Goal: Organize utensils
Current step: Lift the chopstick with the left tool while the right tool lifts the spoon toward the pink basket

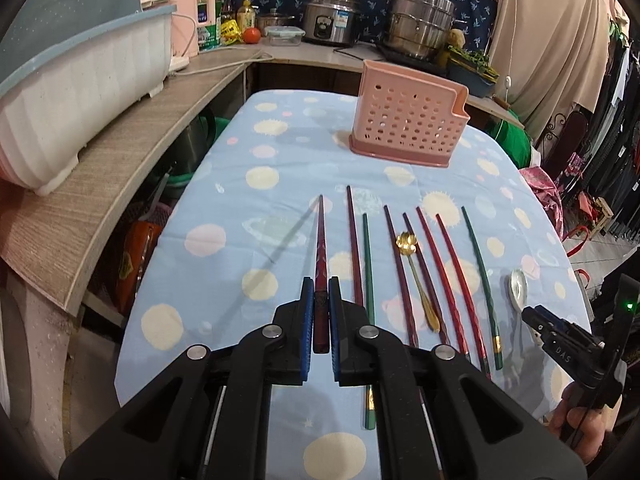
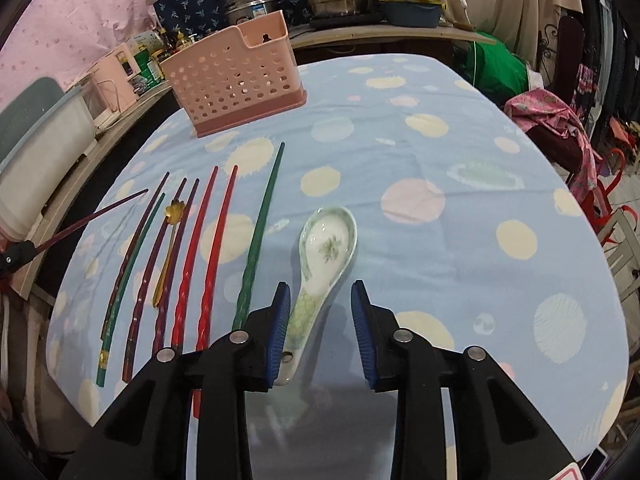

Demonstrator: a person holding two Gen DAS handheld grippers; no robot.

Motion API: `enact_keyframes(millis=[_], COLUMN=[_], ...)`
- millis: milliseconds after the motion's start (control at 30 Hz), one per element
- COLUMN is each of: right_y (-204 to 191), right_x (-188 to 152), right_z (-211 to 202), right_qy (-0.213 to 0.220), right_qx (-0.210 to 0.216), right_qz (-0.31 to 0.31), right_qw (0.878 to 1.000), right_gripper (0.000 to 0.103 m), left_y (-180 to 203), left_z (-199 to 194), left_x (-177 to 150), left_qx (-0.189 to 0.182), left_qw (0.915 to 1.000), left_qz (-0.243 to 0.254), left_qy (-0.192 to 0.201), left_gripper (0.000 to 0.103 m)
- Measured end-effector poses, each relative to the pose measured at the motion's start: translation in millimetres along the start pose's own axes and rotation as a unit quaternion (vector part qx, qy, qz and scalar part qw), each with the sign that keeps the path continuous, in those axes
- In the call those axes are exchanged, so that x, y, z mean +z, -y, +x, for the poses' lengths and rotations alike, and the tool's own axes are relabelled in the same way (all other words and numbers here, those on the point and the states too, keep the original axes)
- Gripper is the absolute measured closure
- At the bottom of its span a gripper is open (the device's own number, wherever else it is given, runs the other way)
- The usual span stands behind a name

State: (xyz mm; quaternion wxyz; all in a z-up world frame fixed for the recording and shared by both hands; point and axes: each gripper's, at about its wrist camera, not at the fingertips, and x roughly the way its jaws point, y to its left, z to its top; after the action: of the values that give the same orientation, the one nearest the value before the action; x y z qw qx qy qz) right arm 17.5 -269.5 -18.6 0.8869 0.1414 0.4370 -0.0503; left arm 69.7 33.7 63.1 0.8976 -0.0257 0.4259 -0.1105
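Observation:
My left gripper point(image 1: 321, 292) is shut on a dark red chopstick point(image 1: 321, 248) and holds it above the table, tip pointing toward the pink perforated utensil holder point(image 1: 408, 120). The held chopstick shows in the right wrist view point(image 2: 96, 216) at the left. Several chopsticks in red point(image 2: 190, 264), purple and green point(image 2: 260, 232) lie in a row on the blue spotted cloth, with a small gold spoon point(image 2: 168, 240) among them. My right gripper point(image 2: 320, 304) is open and low over the handle of a white ceramic spoon point(image 2: 326, 248). The holder point(image 2: 236, 80) stands at the far side.
A wooden counter point(image 1: 132, 160) with a white dish rack point(image 1: 80, 92) runs along the left. Pots, a rice cooker point(image 1: 330, 18) and bottles stand behind the table. The tablecloth point(image 2: 460, 200) stretches to the right of the ceramic spoon. Clothes and bags sit at the far right.

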Motion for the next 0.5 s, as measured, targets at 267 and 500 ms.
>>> enact_keyframes(millis=[267, 500], right_y=[-4, -6], right_x=[-13, -7], right_z=[2, -13], right_qy=[0.011, 0.024], right_qx=[-0.01, -0.015], right_qz=[-0.009, -0.019], right_qw=[1.0, 0.999], right_gripper=[0.088, 0.089], left_y=[-1, 0], left_z=[1, -3], left_x=[-10, -6], left_qx=[0.003, 0.007], left_qw=[0.9999, 1.0], left_qz=[-0.004, 0.0], left_qy=[-0.01, -0.003], left_gripper=[0.096, 0.096])
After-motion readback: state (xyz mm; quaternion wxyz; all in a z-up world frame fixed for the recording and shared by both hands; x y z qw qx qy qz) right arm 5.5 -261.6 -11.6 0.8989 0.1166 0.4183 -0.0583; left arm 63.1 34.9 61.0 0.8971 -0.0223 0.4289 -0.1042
